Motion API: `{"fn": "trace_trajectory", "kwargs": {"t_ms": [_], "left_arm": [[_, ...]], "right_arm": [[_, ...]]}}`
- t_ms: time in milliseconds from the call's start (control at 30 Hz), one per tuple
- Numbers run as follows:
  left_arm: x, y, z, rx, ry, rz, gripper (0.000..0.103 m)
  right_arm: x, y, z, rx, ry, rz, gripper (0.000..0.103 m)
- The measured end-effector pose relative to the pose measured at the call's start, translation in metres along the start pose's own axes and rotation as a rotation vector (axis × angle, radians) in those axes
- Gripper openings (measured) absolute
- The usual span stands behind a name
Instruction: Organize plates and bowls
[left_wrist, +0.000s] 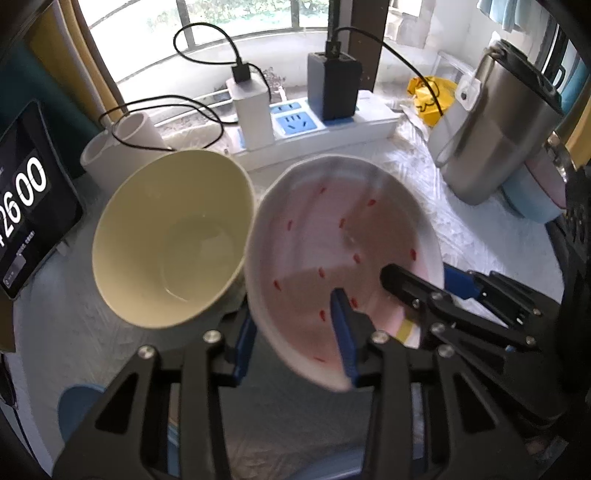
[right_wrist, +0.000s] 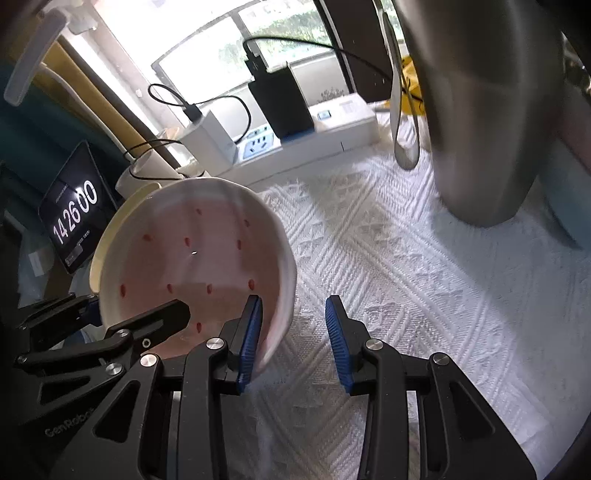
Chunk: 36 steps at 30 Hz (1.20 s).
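Observation:
A pink plate (left_wrist: 332, 229) with red specks and a white rim hangs tilted over the white cloth. Its left edge overlaps the rim of a cream bowl (left_wrist: 166, 236). My left gripper (left_wrist: 291, 310) is shut on the plate's near wall, with one blue pad behind it and the other on the pink inside. My right gripper (left_wrist: 421, 275) straddles the right rim. In the right wrist view its left pad lies against the inside of the plate (right_wrist: 207, 258). The right pad stands apart, with cloth showing in the gap, so the right gripper (right_wrist: 293, 301) is open. The left gripper (right_wrist: 136, 306) holds the far side.
A steel jug (left_wrist: 495, 129) stands at the right, with a blue and pink bowl (left_wrist: 535, 192) beside it. At the back are a power strip (left_wrist: 295, 122) with chargers and cables, white cups (left_wrist: 122, 144) and a yellow bag (left_wrist: 428, 96). A clock tablet (left_wrist: 29, 206) leans at the left.

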<state>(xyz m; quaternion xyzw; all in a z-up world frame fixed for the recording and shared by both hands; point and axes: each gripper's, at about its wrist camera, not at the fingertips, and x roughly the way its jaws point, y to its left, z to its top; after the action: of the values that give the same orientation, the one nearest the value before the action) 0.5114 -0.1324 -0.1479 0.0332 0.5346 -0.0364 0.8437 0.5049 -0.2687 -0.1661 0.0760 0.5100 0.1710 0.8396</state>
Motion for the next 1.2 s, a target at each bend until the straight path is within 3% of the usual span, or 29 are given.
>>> {"fn": "trace_trajectory", "kwargs": {"t_ms": [67, 200, 1200], "left_arm": [[-0.001, -0.001, 0.000, 0.007, -0.016, 0.001, 0.036], [-0.008, -0.007, -0.001, 0.040, -0.063, 0.007, 0.034], [-0.055, -0.007, -0.018, 0.021, -0.147, -0.088, 0.032]], "right_arm": [[0.001, 0.003, -0.001, -0.013, -0.006, -0.006, 0.037], [0.005, 0.007, -0.002, -0.024, 0.008, 0.011, 0.021], [-0.050, 0.002, -0.002, -0.027, -0.126, -0.031, 0.016]]}}
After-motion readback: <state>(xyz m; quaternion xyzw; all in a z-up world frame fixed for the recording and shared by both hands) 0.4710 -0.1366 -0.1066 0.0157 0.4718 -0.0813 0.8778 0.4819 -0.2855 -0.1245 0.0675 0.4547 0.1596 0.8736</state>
